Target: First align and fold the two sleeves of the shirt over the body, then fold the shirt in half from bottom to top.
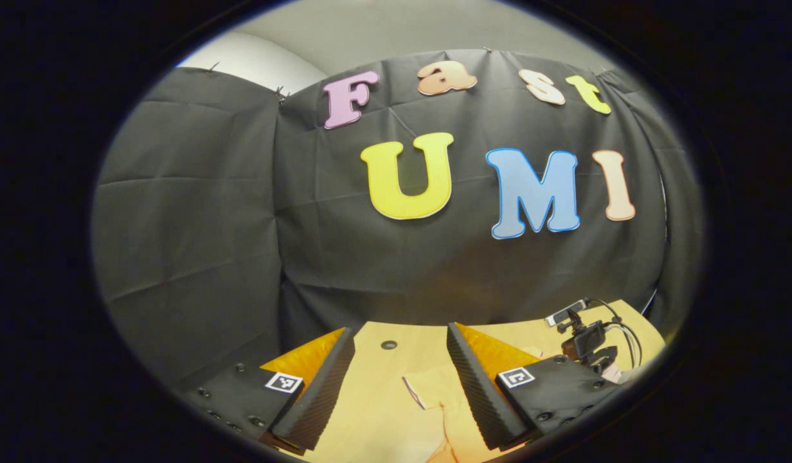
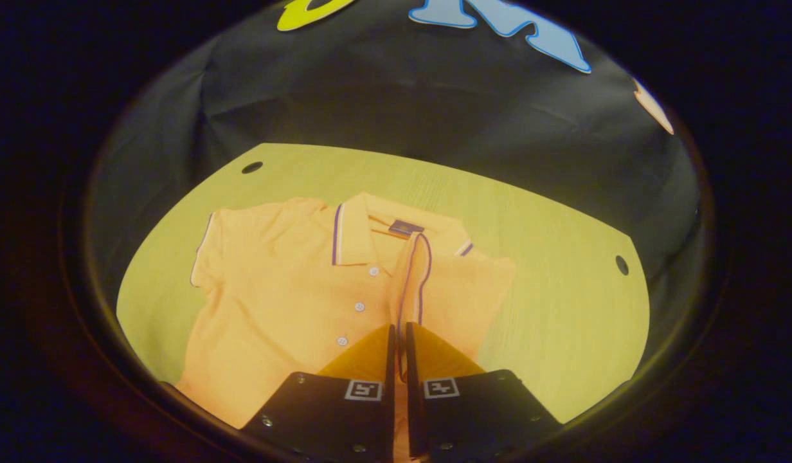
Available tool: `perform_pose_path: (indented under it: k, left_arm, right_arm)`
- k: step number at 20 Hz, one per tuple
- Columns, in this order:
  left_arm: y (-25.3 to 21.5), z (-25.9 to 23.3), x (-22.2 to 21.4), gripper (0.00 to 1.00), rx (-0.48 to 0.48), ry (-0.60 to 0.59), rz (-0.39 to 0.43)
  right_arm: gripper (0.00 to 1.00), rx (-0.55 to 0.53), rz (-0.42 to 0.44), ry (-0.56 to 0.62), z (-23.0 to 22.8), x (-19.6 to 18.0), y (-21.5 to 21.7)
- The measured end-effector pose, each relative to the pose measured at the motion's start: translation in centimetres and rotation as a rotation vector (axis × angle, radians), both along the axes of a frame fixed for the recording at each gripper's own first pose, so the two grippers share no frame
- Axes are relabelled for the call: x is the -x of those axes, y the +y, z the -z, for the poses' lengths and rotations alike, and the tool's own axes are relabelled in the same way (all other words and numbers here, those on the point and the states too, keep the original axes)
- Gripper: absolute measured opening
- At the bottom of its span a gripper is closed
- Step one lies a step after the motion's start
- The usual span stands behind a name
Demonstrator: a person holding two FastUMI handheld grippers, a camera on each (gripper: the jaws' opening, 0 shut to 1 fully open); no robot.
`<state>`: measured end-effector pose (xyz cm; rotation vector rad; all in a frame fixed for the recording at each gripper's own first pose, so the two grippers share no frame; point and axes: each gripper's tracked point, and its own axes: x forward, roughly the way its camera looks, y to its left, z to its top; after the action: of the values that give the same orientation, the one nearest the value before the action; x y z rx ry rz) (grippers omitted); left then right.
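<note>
Straight ahead of the right gripper (image 2: 399, 337), the sleeve (image 2: 414, 283) is pinched and laid lengthwise over the shirt (image 2: 287, 302), collar farthest away. The left gripper (image 1: 401, 373) is held spread above the table (image 1: 383, 386).

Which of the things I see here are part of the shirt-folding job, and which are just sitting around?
Part of the job:
- shirt
- its sleeve, pinched by the right gripper
- left gripper, open

Just there:
- table
- small camera on a stand
</note>
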<state>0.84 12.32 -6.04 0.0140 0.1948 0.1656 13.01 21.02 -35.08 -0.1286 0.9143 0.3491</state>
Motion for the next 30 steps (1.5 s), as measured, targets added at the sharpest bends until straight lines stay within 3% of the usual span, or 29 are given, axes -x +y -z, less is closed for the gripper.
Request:
perform_pose_path:
  k: [1, 3, 9, 13, 15, 20, 21, 22, 23, 24, 25, 26, 30]
  left_arm:
    - [0.0, 0.3, -0.1, 0.99, 0.008, 0.008, 0.000]
    - [0.4, 1.1, -0.3, 0.99, 0.020, 0.018, -0.002]
    - [0.0, 4.3, -2.9, 0.97, 0.005, 0.072, 0.040]
    - [-1.3, 7.6, -5.9, 0.94, 0.007, 0.108, 0.094]
    - [-1.8, 9.8, -7.5, 0.98, 0.013, 0.136, 0.121]
    - [-3.2, 15.3, -11.1, 0.94, 0.014, 0.213, 0.179]
    - [-3.3, 16.5, -11.7, 0.98, 0.020, 0.231, 0.187]
    - [-3.4, 17.8, -12.2, 0.98, 0.028, 0.250, 0.190]
    - [-3.5, 19.0, -12.8, 0.91, 0.041, 0.272, 0.189]
    - [-3.4, 20.4, -13.1, 0.91, 0.055, 0.293, 0.186]
    - [-3.3, 21.7, -13.4, 0.98, 0.066, 0.318, 0.182]
    - [-3.2, 23.4, -13.6, 0.91, 0.071, 0.343, 0.176]
    - [-2.3, 30.3, -14.3, 0.91, 0.053, 0.461, 0.155]
  right_arm:
    - [0.13, -0.003, 0.003, 0.008, 0.2, 0.0, 0.1]
    - [0.39, 0.007, 0.017, -0.002, -0.3, 0.0, -0.4]
    - [0.39, -0.064, 0.072, -0.078, -5.2, -0.2, -1.5]
    - [0.36, -0.172, 0.126, -0.193, -11.9, 0.3, -2.3]
    - [0.39, -0.211, 0.163, -0.250, -15.2, 0.6, -3.3]
    - [0.39, -0.273, 0.245, -0.392, -23.1, 2.6, -6.6]
    - [0.36, -0.285, 0.265, -0.421, -24.7, 3.2, -7.4]
    - [0.36, -0.293, 0.283, -0.449, -26.1, 3.6, -8.0]
    - [0.39, -0.294, 0.299, -0.477, -27.5, 4.1, -8.7]
    - [0.39, -0.288, 0.314, -0.507, -28.8, 4.6, -9.5]
    - [0.36, -0.281, 0.326, -0.536, -30.0, 5.1, -10.1]
    - [0.39, -0.274, 0.336, -0.565, -31.2, 5.7, -10.7]
    - [0.39, -0.252, 0.386, -0.646, -34.8, 8.5, -12.9]
